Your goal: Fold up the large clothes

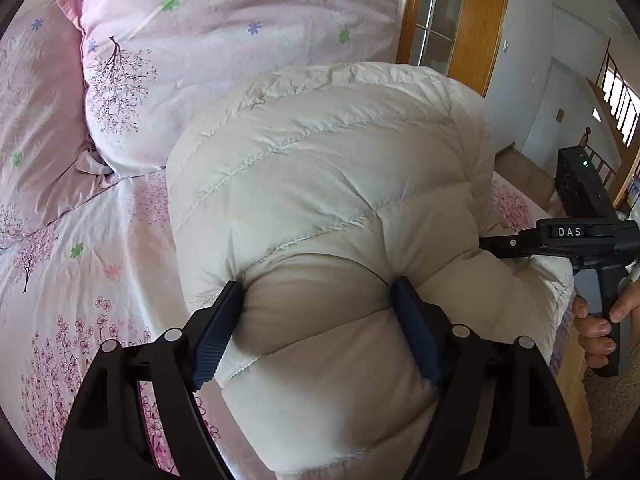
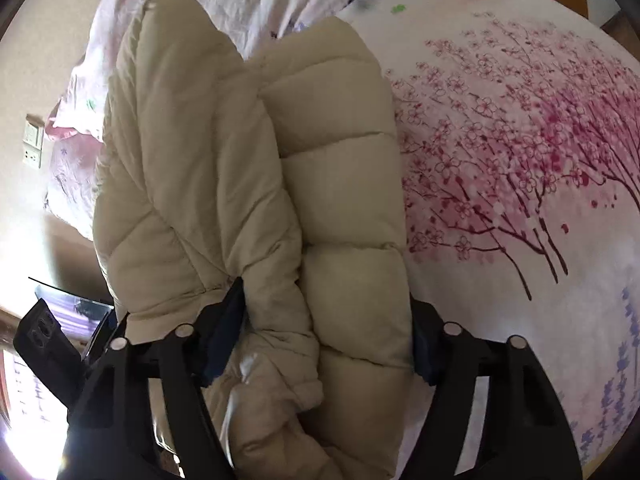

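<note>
I am pressing the folded cream puffer jacket [image 1: 328, 184] onto the bed [image 1: 80, 272]; left tool [image 1: 318, 304] and right tool [image 2: 326, 312] are each pinching a thick roll, jaws wide. Next I am judging the release.

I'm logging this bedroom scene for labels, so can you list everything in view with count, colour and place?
puffer jacket: one, cream, bunched on the bed, between both grippers' jaws
duvet: one, pink floral, heaped behind the jacket
bed sheet: one, pink blossom-tree print, under the jacket
door frame: one, orange wood, beyond the bed
wall sockets: white, on the wall at left
left gripper: black, blue pads pressed into a jacket fold
right gripper: black, straddling jacket folds
hand: one, holding the right gripper's handle
</note>
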`<state>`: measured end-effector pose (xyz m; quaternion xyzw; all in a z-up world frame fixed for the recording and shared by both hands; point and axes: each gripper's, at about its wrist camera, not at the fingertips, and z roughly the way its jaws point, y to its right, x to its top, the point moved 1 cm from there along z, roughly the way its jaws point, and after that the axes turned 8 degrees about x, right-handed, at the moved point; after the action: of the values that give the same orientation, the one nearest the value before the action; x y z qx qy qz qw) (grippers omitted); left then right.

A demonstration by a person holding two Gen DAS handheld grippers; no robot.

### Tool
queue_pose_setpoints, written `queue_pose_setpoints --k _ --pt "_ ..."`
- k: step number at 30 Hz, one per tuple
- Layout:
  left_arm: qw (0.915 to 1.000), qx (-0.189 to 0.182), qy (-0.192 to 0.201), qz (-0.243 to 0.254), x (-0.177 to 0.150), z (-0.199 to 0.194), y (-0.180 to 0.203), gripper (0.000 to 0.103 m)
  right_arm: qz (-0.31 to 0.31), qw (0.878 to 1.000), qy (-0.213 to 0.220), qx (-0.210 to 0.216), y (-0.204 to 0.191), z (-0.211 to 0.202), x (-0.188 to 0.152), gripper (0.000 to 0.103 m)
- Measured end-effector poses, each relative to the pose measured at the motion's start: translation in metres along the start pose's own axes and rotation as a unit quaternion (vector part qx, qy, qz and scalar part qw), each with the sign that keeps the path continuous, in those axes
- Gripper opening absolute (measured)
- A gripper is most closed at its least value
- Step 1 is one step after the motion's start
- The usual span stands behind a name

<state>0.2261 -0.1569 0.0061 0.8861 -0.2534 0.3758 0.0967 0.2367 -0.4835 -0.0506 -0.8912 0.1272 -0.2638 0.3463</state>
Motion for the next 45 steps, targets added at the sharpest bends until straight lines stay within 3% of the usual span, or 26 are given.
queue_pose_setpoints --k 5,9,13,16,19,21,22,24,26,28,29,30,32,34,37,39,41,45 --pt "1.0 -0.002 0.002 -0.003 -0.001 -0.01 -0.004 0.077 -0.034 0.999 0.017 -0.01 -0.012 -0.012 -0.013 0.064" --pt "0.9999 -0.009 -0.005 -0.004 -0.002 -0.009 -0.005 0.077 -0.038 0.999 0.013 0.006 -0.011 -0.017 -0.02 0.04" --pt "1.0 -0.006 -0.002 0.002 -0.004 -0.009 0.0 0.077 -0.01 1.0 -0.001 0.005 -0.003 -0.008 -0.022 0.04" --pt "0.9993 -0.027 -0.003 -0.024 -0.001 -0.018 -0.01 0.077 0.001 1.0 -0.007 0.013 0.004 -0.007 -0.024 0.042" --pt "0.9961 -0.057 0.007 -0.067 0.004 -0.031 -0.033 0.077 0.007 1.0 -0.008 0.016 0.003 -0.021 -0.02 0.051" --pt "0.994 -0.059 0.015 -0.091 0.01 -0.035 -0.052 0.077 0.005 1.0 0.005 0.02 0.003 -0.034 -0.012 0.077" --pt "0.9933 -0.055 0.015 -0.101 0.012 -0.035 -0.06 0.077 0.006 0.999 0.019 0.033 0.003 -0.041 -0.007 0.084" --pt "0.991 -0.056 0.007 -0.122 0.018 -0.03 -0.078 0.077 0.01 0.998 0.042 0.056 0.0 -0.052 0.006 0.089" --pt "0.9889 -0.057 -0.007 -0.137 0.022 -0.021 -0.09 0.077 0.009 0.997 0.055 0.052 -0.004 -0.056 0.021 0.091" --pt "0.9877 -0.057 -0.022 -0.144 0.024 -0.011 -0.097 0.077 -0.023 0.995 0.094 0.0 -0.018 -0.063 0.033 0.086" --pt "0.9875 -0.055 -0.03 -0.145 0.026 -0.004 -0.098 0.077 -0.054 0.991 0.118 -0.021 -0.029 -0.068 0.037 0.073" --pt "0.9881 -0.053 -0.031 -0.141 0.027 -0.001 -0.096 0.077 -0.066 0.99 0.125 -0.019 -0.037 -0.067 0.041 0.062" --pt "0.9897 -0.051 -0.028 -0.131 0.03 0.002 -0.091 0.077 -0.09 0.987 0.129 0.01 -0.049 -0.067 0.044 0.051" --pt "0.9913 -0.053 -0.025 -0.118 0.035 0.006 -0.084 0.077 -0.136 0.985 0.109 0.013 -0.067 -0.055 0.043 0.045" --pt "0.9947 -0.044 -0.034 -0.087 0.042 0.015 -0.069 0.077 -0.17 0.982 0.06 -0.062 -0.076 -0.022 0.044 0.043" --pt "0.9955 -0.041 -0.046 -0.072 0.043 0.022 -0.063 0.077 -0.141 0.985 0.001 -0.104 -0.064 0.006 0.054 0.04" --pt "0.9956 -0.041 -0.057 -0.062 0.044 0.03 -0.057 0.077 -0.104 0.988 -0.038 -0.108 -0.043 0.019 0.063 0.039" --pt "0.9964 -0.03 -0.062 -0.049 0.044 0.039 -0.047 0.077 -0.07 0.989 -0.062 -0.111 -0.025 0.027 0.077 0.039"
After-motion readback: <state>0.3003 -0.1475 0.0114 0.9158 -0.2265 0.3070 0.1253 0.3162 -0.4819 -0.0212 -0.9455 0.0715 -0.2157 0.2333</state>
